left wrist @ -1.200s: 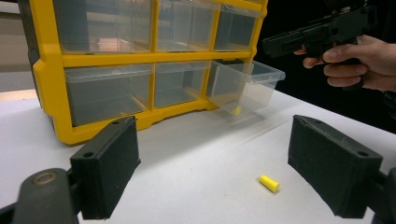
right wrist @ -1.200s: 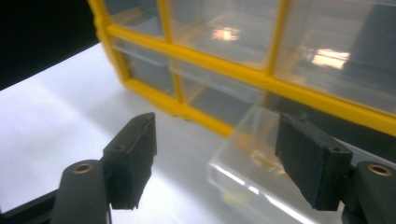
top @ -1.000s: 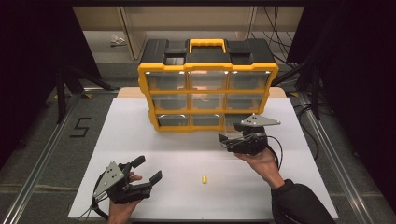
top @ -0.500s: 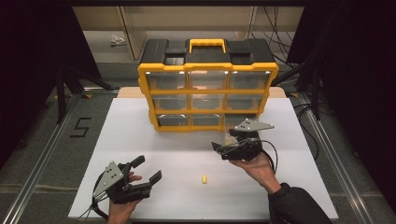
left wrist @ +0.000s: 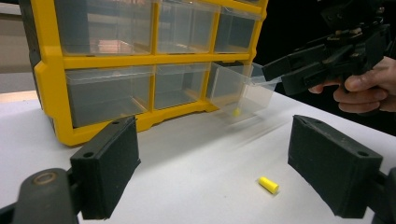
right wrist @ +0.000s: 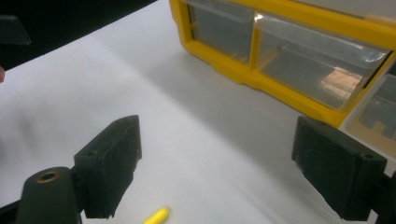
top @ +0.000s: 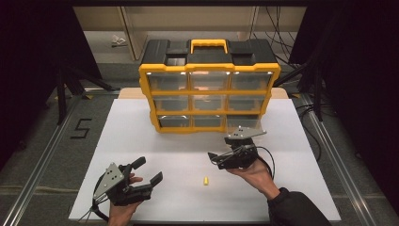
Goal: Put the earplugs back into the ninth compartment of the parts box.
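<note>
**Small yellow plug lies loose between two spread grippers**

A small yellow cylindrical plastic plug (top: 205, 181) lies on the white table (top: 141, 136), apart from both grippers. The right gripper (top: 217, 157) hovers just beyond it, jaws spread wide with nothing between them, having just been opening. The left gripper (top: 149, 171) rests near the table's front edge, jaws also spread and empty. Behind stands a yellow-and-black drawer organiser (top: 209, 82); its clear plastic bottom-right drawer (left wrist: 243, 93) is pulled out, with a small yellow piece inside.
</note>
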Demonstrator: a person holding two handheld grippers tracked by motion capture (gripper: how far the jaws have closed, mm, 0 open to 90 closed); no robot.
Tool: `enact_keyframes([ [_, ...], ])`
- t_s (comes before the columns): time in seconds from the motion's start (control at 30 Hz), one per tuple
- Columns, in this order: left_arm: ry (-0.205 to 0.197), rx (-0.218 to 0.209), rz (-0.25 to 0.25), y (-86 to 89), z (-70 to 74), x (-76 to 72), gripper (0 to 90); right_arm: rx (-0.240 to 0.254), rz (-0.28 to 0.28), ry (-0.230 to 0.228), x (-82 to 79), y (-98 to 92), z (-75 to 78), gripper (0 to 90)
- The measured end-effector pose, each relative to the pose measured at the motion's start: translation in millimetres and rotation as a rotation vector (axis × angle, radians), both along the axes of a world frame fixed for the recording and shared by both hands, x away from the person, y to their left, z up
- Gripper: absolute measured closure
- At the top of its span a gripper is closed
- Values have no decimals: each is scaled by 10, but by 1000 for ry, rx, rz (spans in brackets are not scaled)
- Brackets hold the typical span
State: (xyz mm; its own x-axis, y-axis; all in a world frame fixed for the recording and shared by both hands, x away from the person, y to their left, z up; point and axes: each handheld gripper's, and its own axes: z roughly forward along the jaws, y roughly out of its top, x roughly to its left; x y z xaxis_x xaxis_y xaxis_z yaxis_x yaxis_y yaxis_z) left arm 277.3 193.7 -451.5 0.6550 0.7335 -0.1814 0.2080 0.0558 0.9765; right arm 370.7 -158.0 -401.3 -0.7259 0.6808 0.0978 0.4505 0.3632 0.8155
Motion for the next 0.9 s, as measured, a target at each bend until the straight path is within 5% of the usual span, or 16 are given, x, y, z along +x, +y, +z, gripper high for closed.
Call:
enact_keyframes([
  [0.9, -3, 2, 0, 2, 3, -2, 159, -134, 125, 123, -129, 267, -315, 264],
])
